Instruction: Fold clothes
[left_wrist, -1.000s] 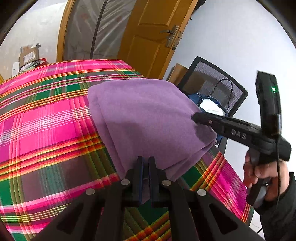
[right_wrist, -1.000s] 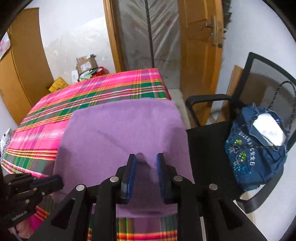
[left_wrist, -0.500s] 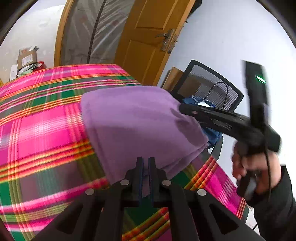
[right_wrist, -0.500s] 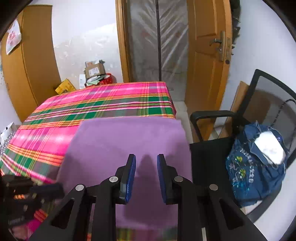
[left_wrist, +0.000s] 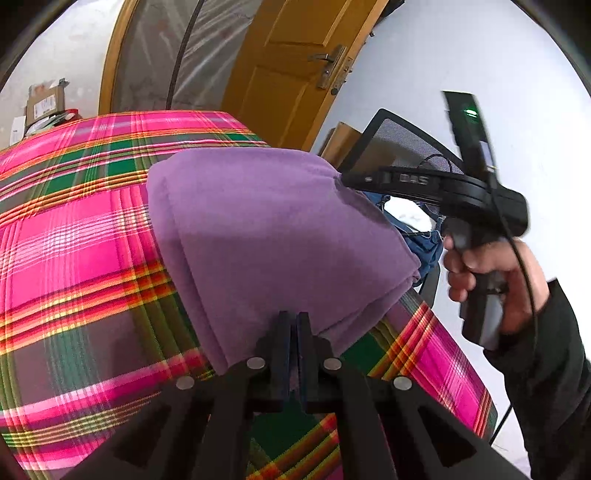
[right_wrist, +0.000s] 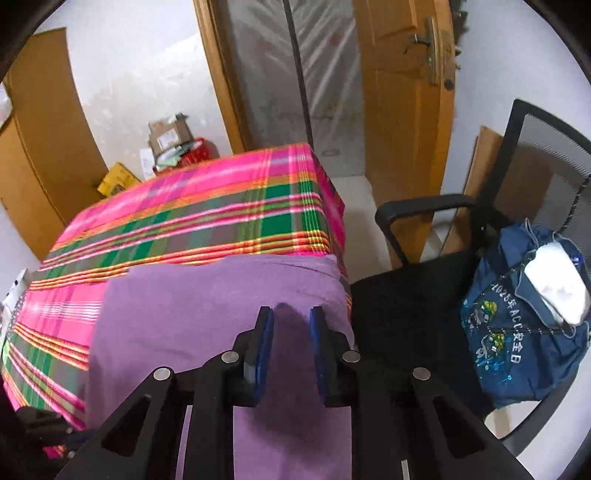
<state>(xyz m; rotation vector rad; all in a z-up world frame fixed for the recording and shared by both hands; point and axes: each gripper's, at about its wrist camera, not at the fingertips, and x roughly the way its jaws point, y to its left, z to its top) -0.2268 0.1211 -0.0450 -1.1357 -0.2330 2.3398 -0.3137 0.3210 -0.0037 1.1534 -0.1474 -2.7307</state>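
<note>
A folded purple cloth (left_wrist: 266, 229) lies at the right end of the plaid-covered table (left_wrist: 74, 258). My left gripper (left_wrist: 293, 321) is shut on the cloth's near edge, and a strip of purple shows between its fingers. The right gripper (right_wrist: 291, 314), held in a person's hand (left_wrist: 491, 266), hovers over the cloth's (right_wrist: 207, 314) right part near the table edge. Its jaws are closing, with a gap still between the blue pads and no cloth in it. In the left wrist view the right gripper (left_wrist: 349, 180) has its tip above the cloth's far right corner.
A black mesh office chair (right_wrist: 424, 314) stands close to the table's right side, with a blue bag (right_wrist: 524, 343) on its seat. A wooden door (right_wrist: 399, 110) is behind it. Cardboard boxes (right_wrist: 170, 136) sit beyond the table's far end.
The right gripper has moved along the cloth's right side toward its far corner and its jaws have narrowed a little. The left gripper has kept its place on the near edge.
</note>
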